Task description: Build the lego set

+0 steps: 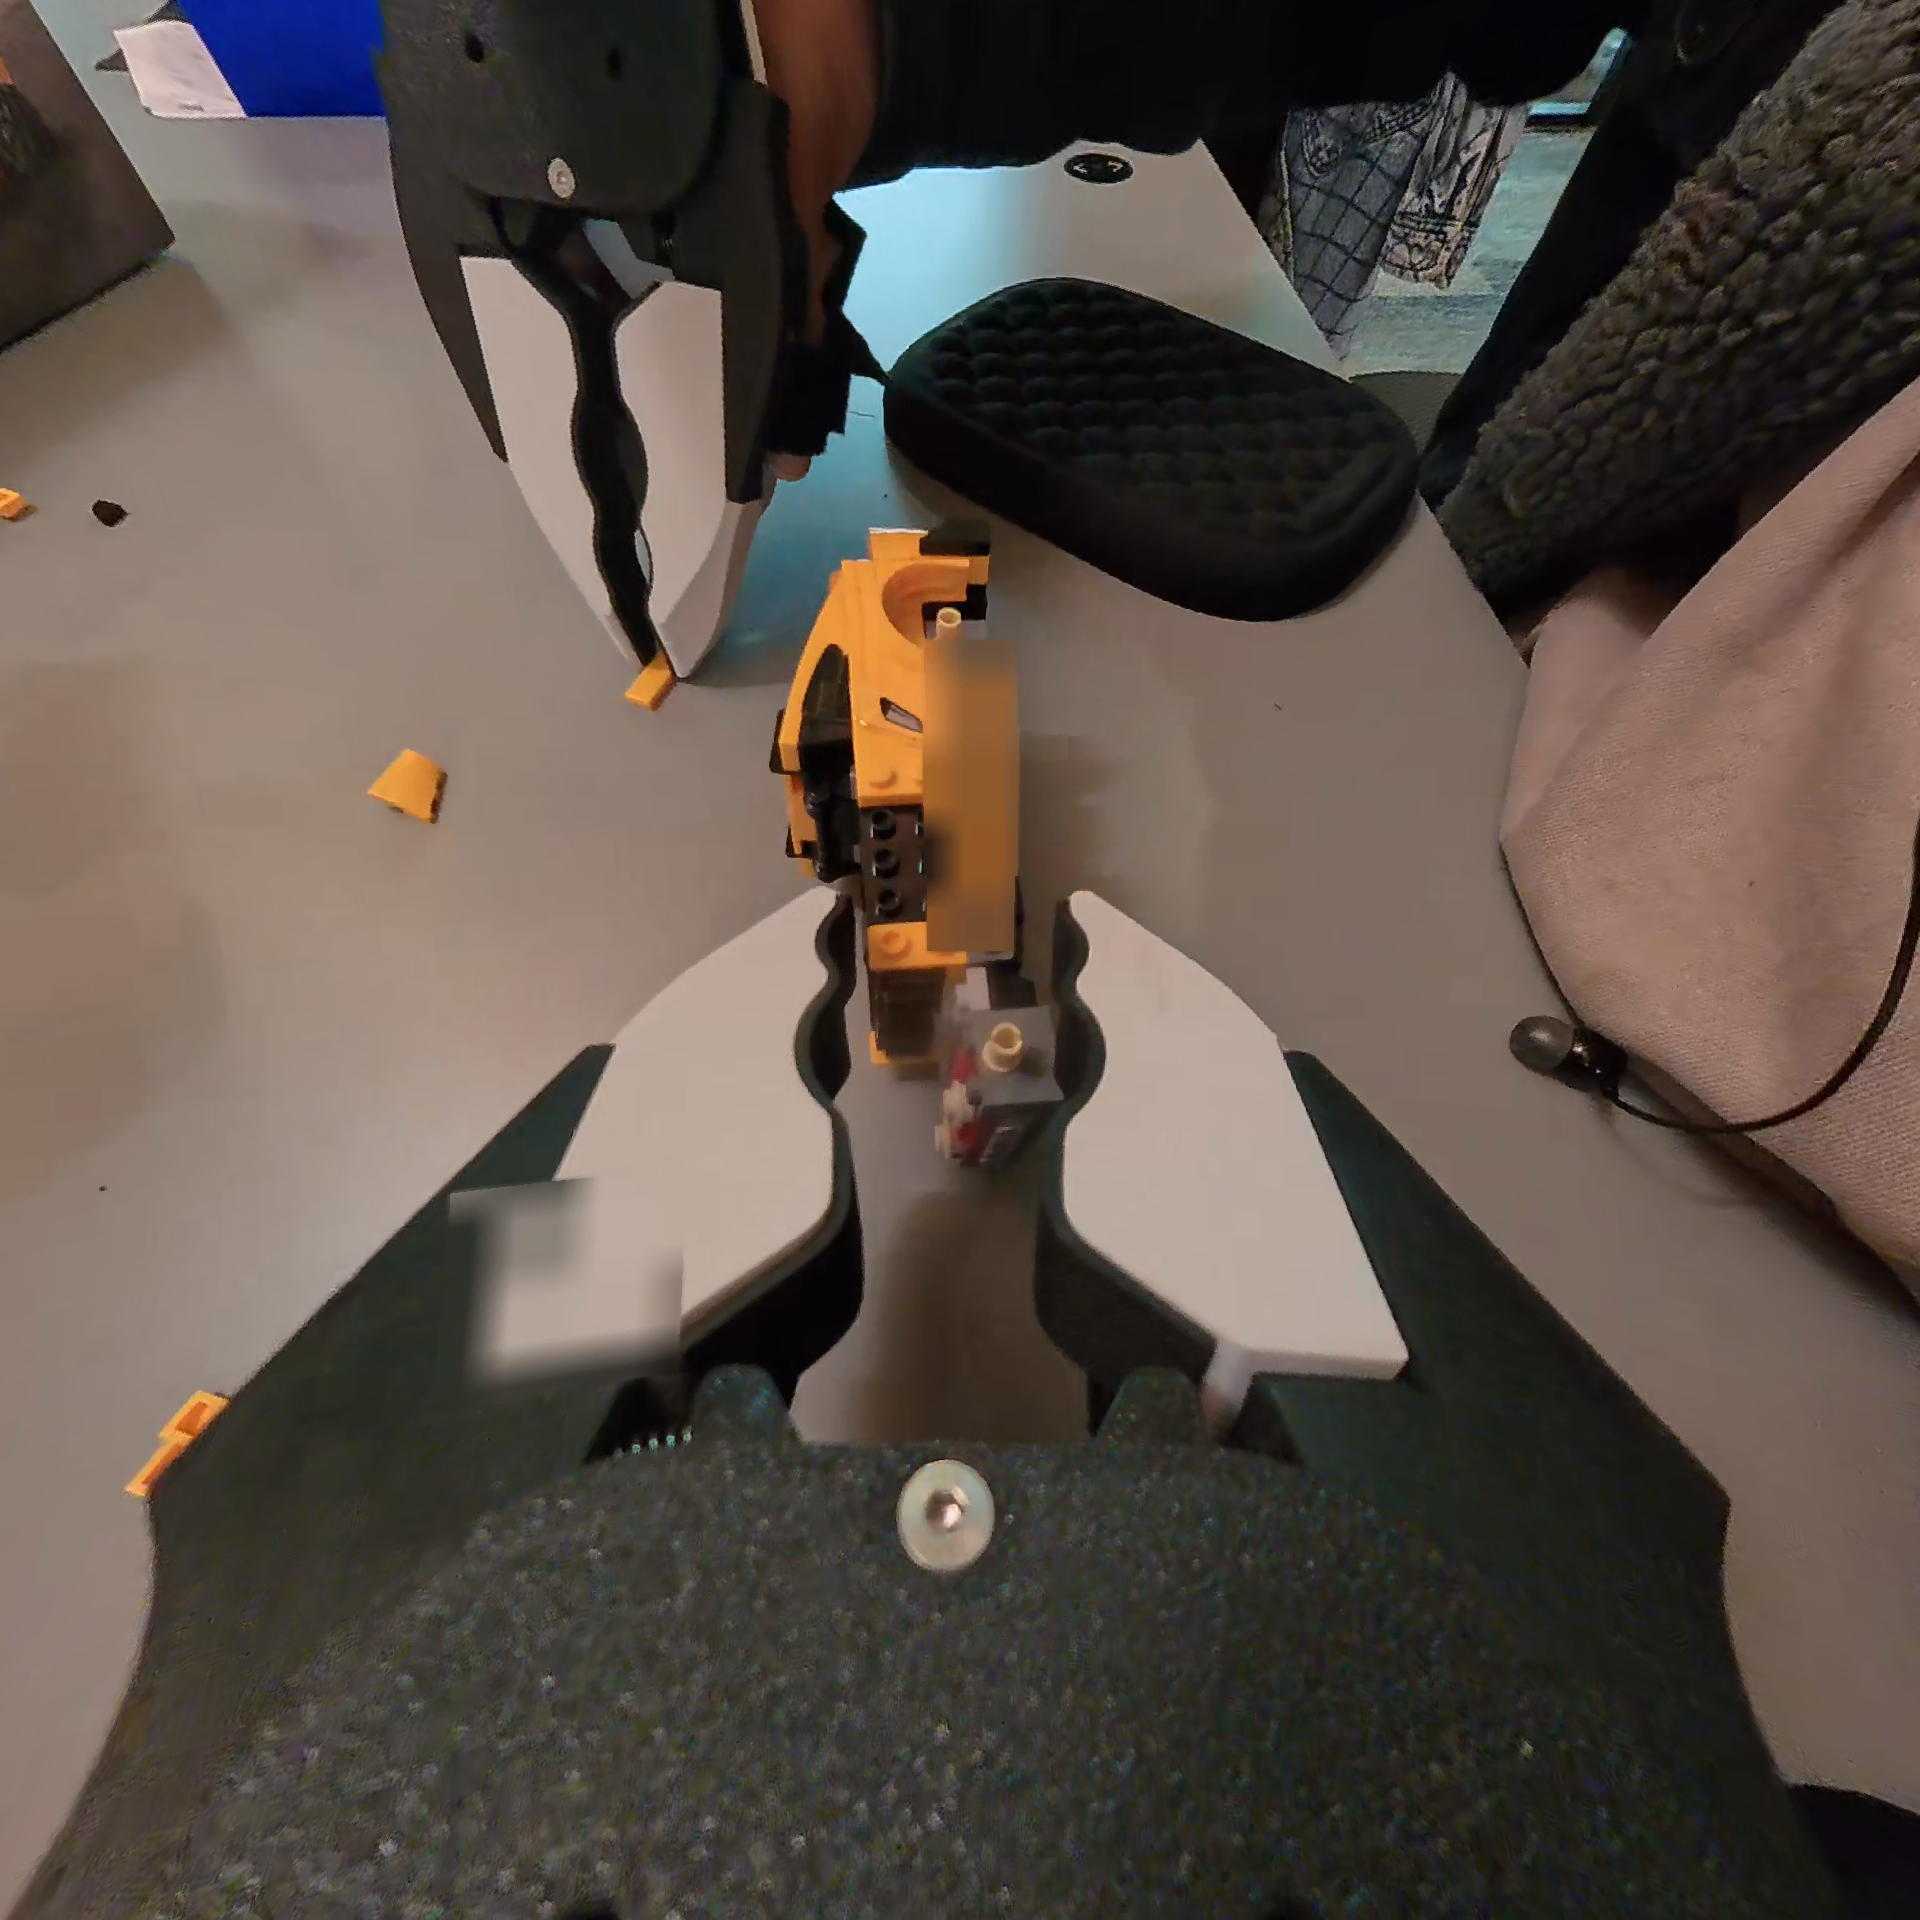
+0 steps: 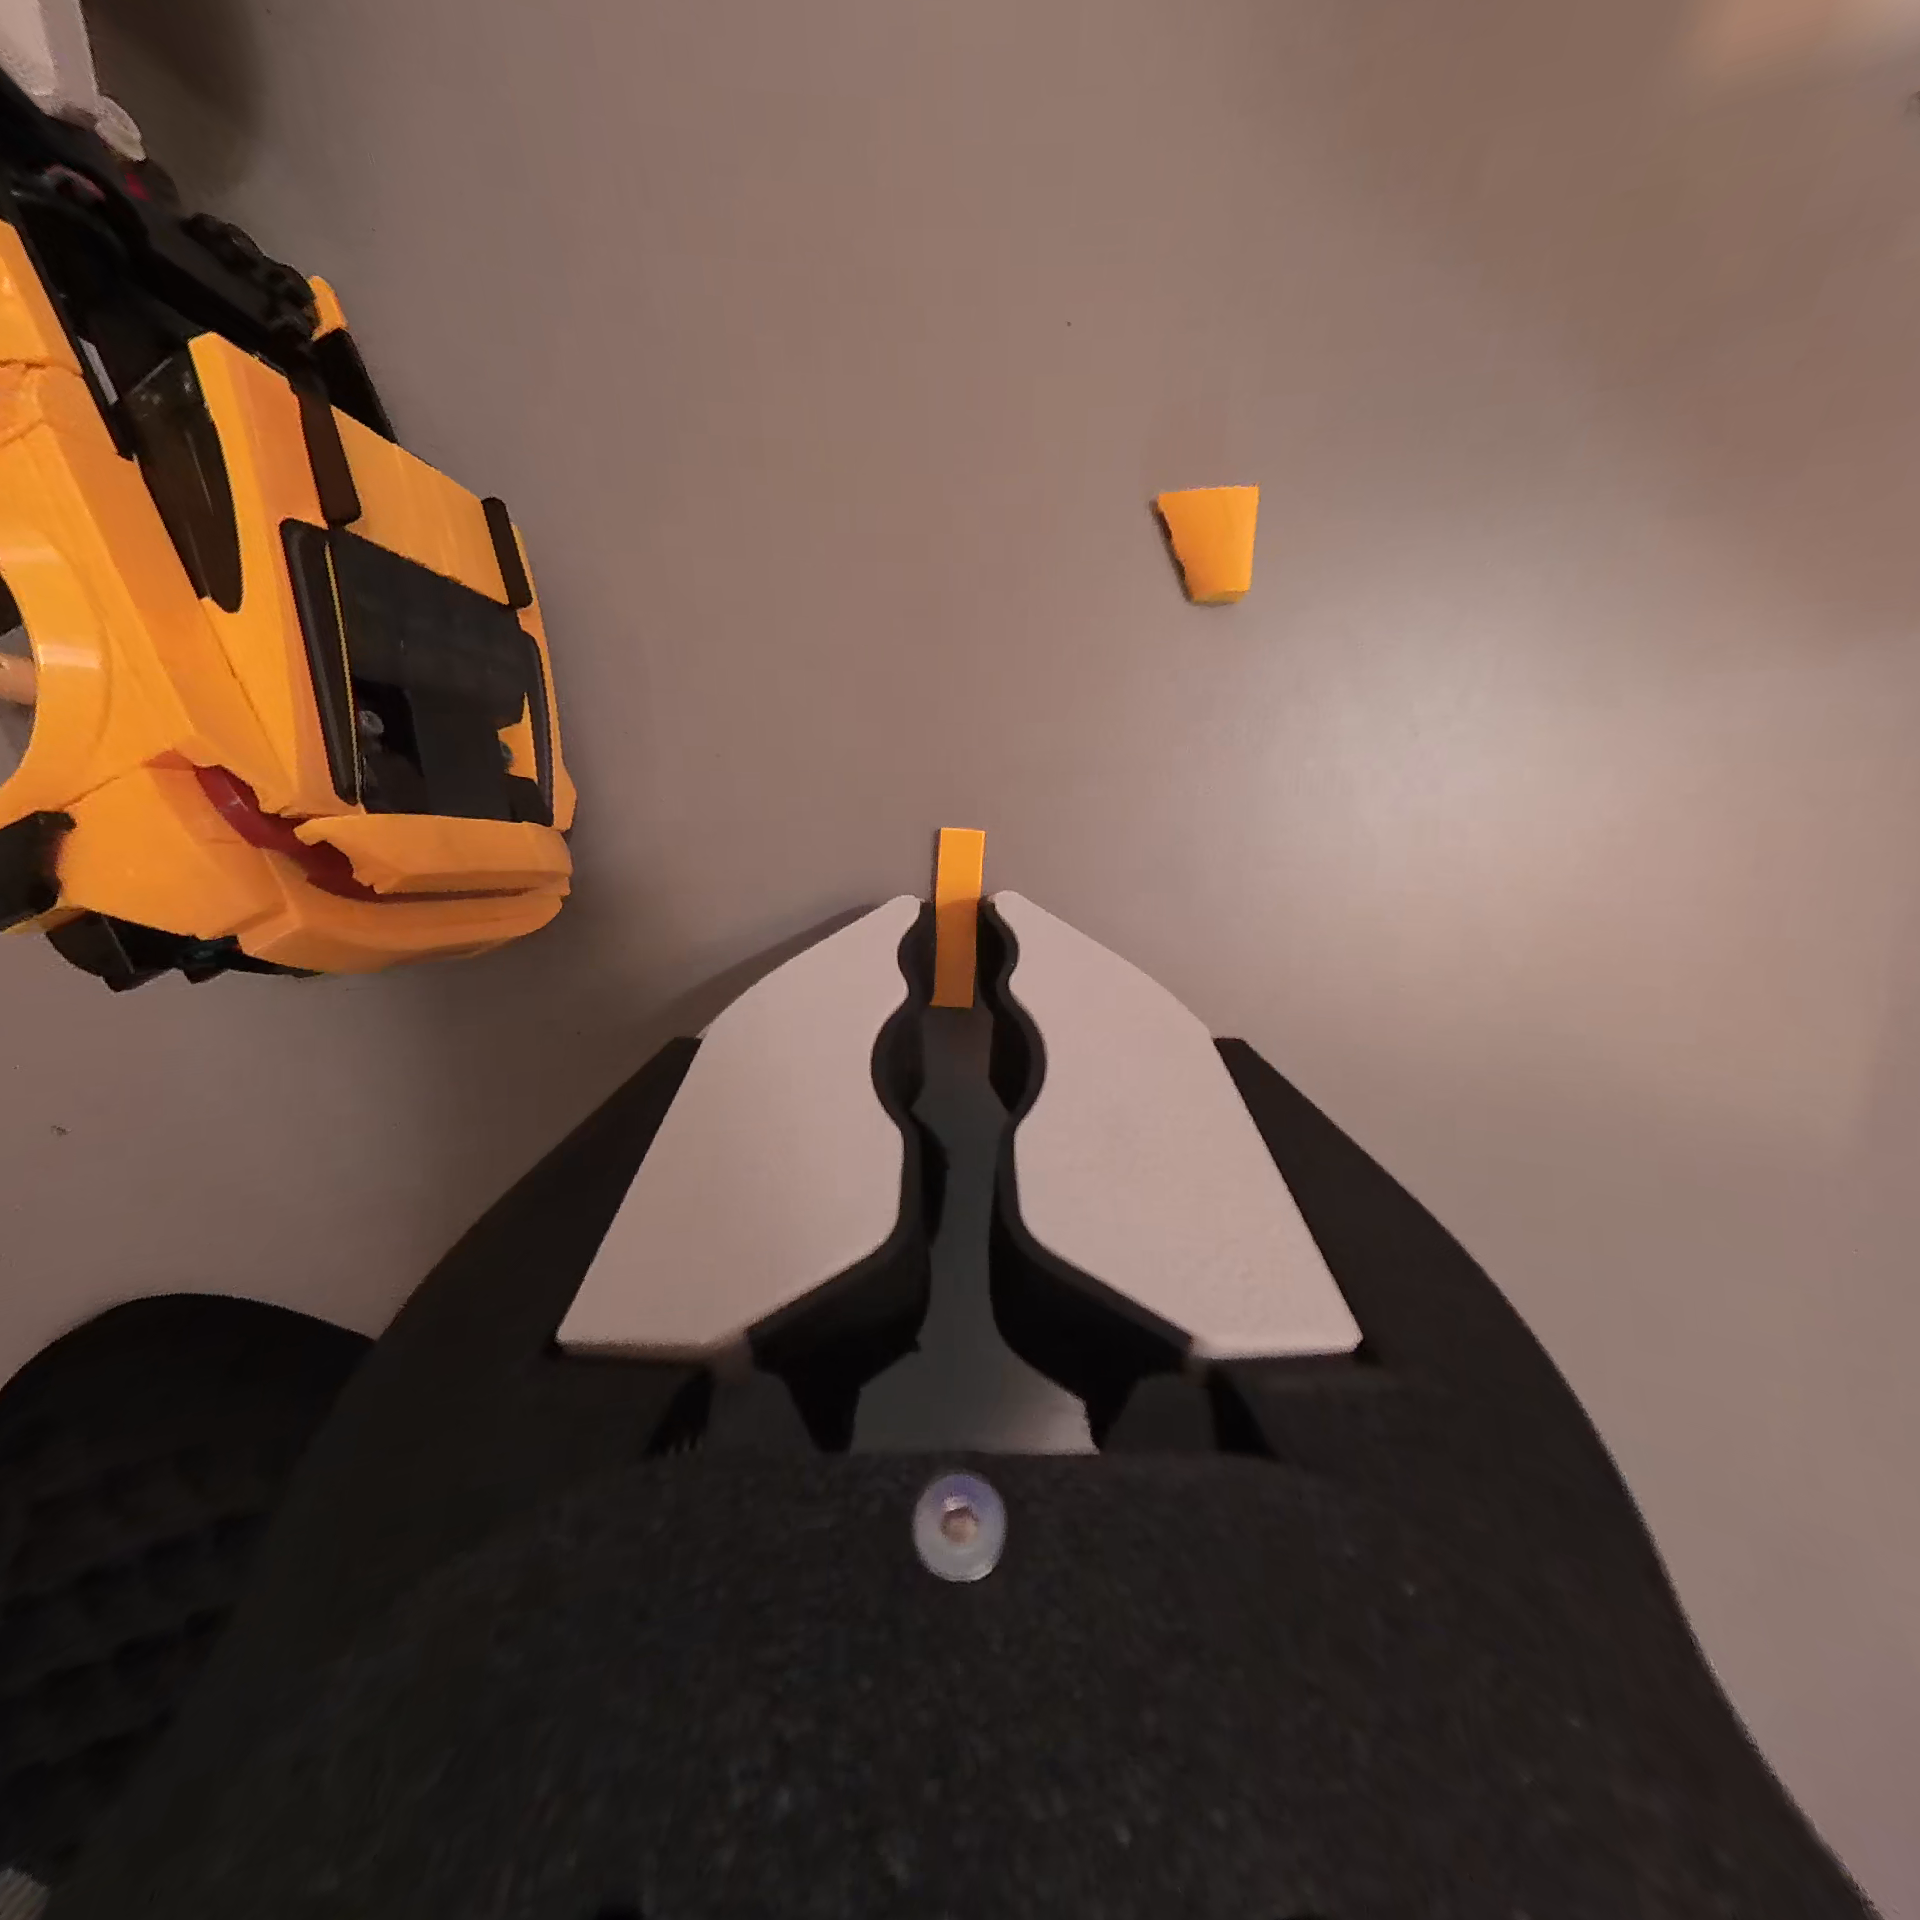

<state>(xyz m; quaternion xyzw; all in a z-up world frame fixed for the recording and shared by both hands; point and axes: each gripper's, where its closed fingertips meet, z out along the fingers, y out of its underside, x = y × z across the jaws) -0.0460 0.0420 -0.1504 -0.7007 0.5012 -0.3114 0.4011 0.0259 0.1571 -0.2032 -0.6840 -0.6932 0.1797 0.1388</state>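
Orange flat piece in right claw

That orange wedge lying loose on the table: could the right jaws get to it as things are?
Probably not yet: the table around the wedge is bare, but the right jaws already pinch a thin orange tile.

The orange and black brick-built toy car lies on the grey table, its near end between the left gripper's fingers. Left of it, the right gripper pinches a small flat orange brick. A wedge-shaped orange brick lies further left, and a black quilted pad lies behind the car.
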